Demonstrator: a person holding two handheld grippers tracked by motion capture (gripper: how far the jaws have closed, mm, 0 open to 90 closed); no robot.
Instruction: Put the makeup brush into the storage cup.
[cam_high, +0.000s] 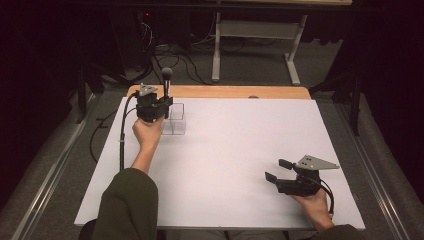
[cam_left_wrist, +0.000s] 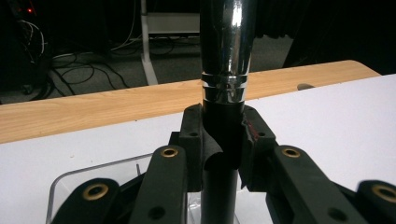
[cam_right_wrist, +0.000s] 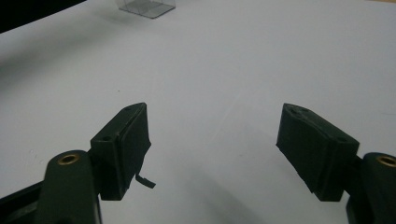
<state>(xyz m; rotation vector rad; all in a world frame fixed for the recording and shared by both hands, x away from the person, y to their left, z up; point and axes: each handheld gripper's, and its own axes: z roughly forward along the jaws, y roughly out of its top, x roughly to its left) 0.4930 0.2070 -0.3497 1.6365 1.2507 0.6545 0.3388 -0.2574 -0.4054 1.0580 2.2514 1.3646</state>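
Note:
A makeup brush (cam_high: 167, 75) with a dark bristle head and a chrome ferrule (cam_left_wrist: 226, 56) stands upright in my left gripper (cam_high: 167, 102), which is shut on its black handle. This is at the far left of the table, directly above a small clear plastic box (cam_high: 175, 121). In the left gripper view the box's rim (cam_left_wrist: 70, 179) lies just below the jaws of the left gripper (cam_left_wrist: 223, 135). My right gripper (cam_high: 276, 169) rests low at the near right, open and with nothing in it. Its two pads hang wide apart over bare white surface in the right gripper view (cam_right_wrist: 215, 140).
A white sheet (cam_high: 240, 150) covers the table, with a wooden strip (cam_high: 225, 91) showing along its far edge. Beyond it, another table's grey legs (cam_high: 216, 50) and loose cables (cam_high: 175, 55) stand on the dark floor. The clear box (cam_right_wrist: 147, 7) appears far off in the right gripper view.

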